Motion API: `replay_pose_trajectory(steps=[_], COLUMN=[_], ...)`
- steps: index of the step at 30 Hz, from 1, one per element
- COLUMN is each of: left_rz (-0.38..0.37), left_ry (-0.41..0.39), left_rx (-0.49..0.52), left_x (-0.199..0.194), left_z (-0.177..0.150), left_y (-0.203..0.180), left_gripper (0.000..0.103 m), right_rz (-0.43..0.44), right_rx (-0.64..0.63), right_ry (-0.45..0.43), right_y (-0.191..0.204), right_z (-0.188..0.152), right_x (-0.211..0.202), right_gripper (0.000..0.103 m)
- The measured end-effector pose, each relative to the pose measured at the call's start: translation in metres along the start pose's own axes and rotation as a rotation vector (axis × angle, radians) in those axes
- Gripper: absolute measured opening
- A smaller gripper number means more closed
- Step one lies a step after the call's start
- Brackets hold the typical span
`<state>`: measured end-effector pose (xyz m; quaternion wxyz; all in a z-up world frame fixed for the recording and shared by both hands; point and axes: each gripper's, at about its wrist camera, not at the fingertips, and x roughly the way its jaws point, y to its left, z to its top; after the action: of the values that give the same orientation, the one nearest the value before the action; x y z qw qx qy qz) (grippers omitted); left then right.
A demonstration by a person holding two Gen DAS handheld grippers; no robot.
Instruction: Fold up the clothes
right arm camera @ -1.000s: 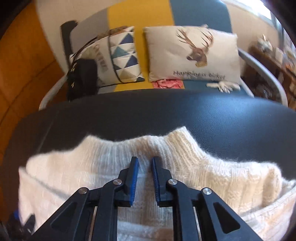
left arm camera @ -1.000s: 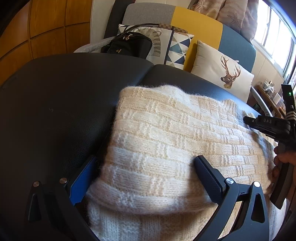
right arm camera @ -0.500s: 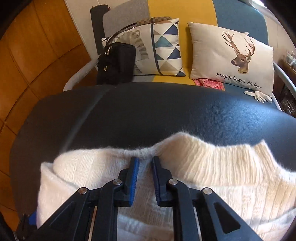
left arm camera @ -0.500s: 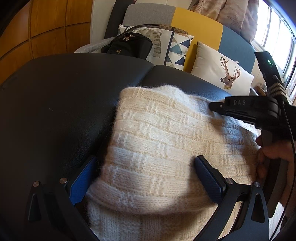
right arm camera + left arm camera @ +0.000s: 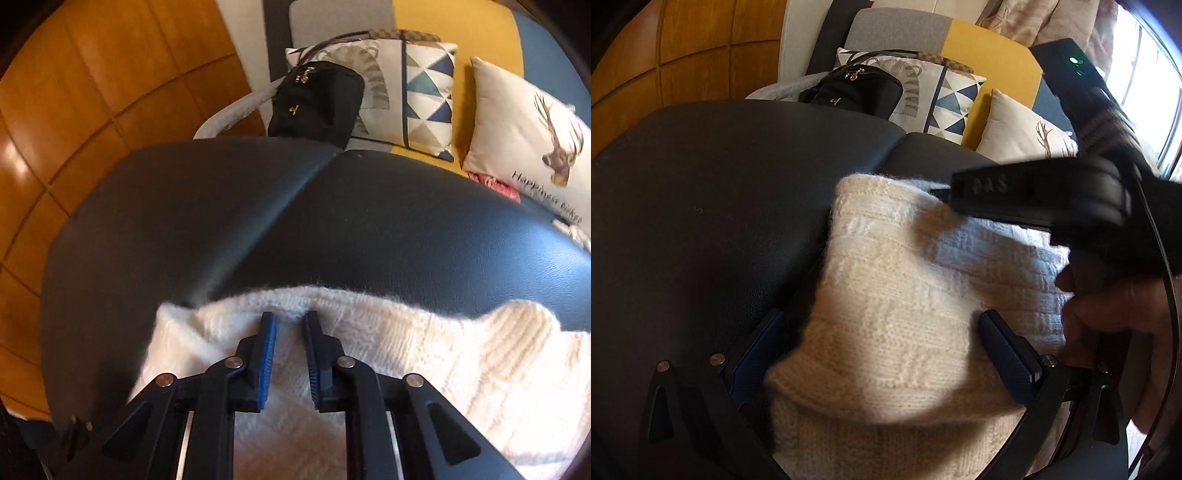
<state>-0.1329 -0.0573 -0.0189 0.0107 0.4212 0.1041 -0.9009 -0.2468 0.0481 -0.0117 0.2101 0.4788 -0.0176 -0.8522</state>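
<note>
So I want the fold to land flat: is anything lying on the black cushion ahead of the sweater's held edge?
Nothing visible: the black cushion ahead of the sweater is bare. The right tool pinches its edge.

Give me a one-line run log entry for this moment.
task: fold clothes | left gripper: open, straddling sweater fold | right gripper: shut on sweater edge | surface: black cushion

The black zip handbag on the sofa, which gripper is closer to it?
Right. The right gripper, pinching the cream knitted sweater's far edge, reaches nearest the black zip handbag. The left gripper straddles the sweater's near end, farther back.
</note>
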Motion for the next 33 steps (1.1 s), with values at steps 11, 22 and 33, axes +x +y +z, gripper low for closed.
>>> replay_pose_trajectory(steps=[11,22,33], left_rz=[-0.003,0.005,0.015], left_ry=[0.001,0.004,0.006], left_rx=[0.000,0.005,0.009], left_x=[-0.002,-0.003,-0.003], left_z=[-0.002,-0.002,-0.004], left_y=[0.003,0.004,0.002], left_gripper=[0.103,0.103,0.103], right_rz=[-0.104,-0.227,-0.424], right_rx=[0.117,0.202,0.454], right_ry=[-0.138,-0.130,-0.144], right_y=[-0.040,-0.099,-0.201], right_z=[-0.029,-0.049,-0.101], right_x=[-0.072,-0.082,-0.134], right_gripper=[0.018,0.018,0.016])
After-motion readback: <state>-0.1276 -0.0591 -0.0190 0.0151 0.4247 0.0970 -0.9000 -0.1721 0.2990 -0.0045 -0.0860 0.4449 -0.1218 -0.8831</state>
